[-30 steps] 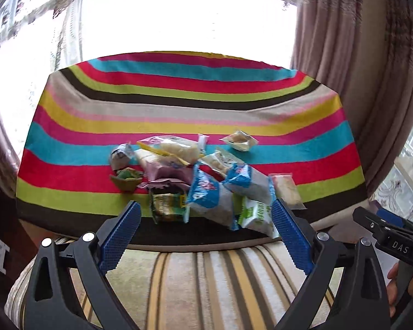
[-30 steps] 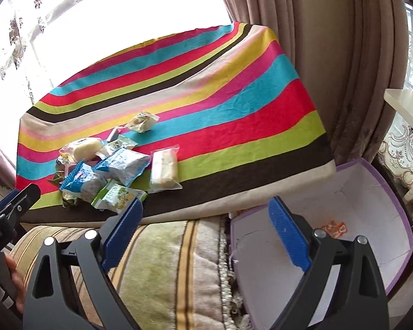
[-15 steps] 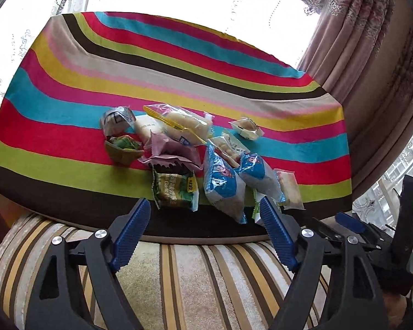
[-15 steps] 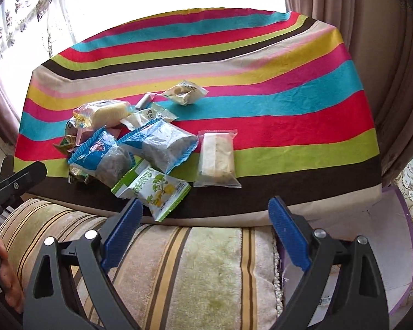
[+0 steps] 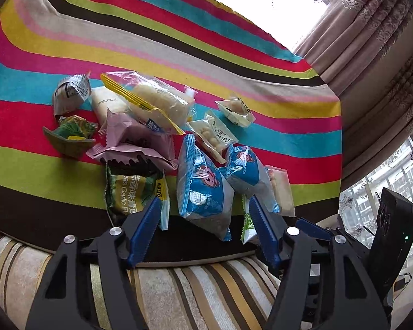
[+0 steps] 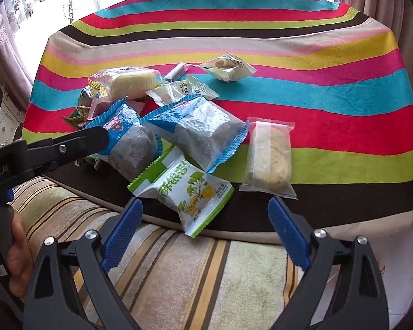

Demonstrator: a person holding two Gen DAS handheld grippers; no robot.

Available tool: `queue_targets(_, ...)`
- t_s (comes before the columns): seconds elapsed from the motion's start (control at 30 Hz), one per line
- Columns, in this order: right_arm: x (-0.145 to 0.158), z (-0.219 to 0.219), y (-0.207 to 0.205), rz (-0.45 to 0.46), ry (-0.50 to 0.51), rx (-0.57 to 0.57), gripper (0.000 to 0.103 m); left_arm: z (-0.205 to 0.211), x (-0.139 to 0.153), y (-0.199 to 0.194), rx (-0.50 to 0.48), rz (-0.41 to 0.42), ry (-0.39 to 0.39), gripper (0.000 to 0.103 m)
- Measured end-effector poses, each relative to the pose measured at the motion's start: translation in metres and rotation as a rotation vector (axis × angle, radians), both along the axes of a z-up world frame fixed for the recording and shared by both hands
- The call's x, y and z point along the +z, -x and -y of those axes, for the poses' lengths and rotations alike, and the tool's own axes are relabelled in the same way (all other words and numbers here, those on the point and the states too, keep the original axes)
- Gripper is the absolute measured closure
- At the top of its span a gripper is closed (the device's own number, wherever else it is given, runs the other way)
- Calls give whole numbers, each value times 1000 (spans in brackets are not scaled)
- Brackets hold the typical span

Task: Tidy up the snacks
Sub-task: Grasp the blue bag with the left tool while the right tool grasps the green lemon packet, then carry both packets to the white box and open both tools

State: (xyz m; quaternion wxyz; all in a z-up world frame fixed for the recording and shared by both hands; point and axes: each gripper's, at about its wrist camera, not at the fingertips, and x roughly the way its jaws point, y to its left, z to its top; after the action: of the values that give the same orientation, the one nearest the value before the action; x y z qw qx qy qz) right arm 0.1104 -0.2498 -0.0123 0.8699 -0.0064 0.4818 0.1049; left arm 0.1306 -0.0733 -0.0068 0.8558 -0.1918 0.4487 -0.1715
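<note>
1. A heap of snack packets point(image 5: 157, 143) lay near the front edge of a table point(image 5: 234, 63) covered in a striped cloth, with a striped cushion point(image 6: 179, 269) just in front of it.
2. The left gripper point(image 5: 203, 228) hung over the front of the heap, its blue fingers point(image 5: 144, 231) closing. A blue-and-white packet point(image 5: 203, 192) stood between them, but the pads were not pressing on it.
3. To that packet's left lay a green garlic-flavour packet point(image 5: 129, 192), and to its right a second blue packet point(image 5: 247, 173).
4. In the right wrist view, one finger of the left gripper reached across the nearer blue packet point(image 6: 129, 143); whether it touched I cannot tell.
5. The right gripper point(image 6: 203, 228) stood wide open with nothing held. A green-and-white packet point(image 6: 187, 189) lay just beyond its fingertips, hanging over the table's edge.
6. A clear-wrapped biscuit point(image 6: 269, 156) lay just beside the heap on the right, and a small pale packet point(image 6: 227, 67) sat apart, farther back.
</note>
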Motion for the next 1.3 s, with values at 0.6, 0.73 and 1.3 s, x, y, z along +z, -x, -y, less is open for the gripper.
queue_targets(0.6,-17,-8,-31,-70,-61,81,31,7,-19,-18,-43,-81,27,67)
queue_targets(0.73,-17,-7,-32,-65,-81,77,48,6,-20,-17,-42,-84,34,72)
queue_targets(1.3,-3,3,-2,-32,-135,76,73,-5,-4,11,3,-60,52,75)
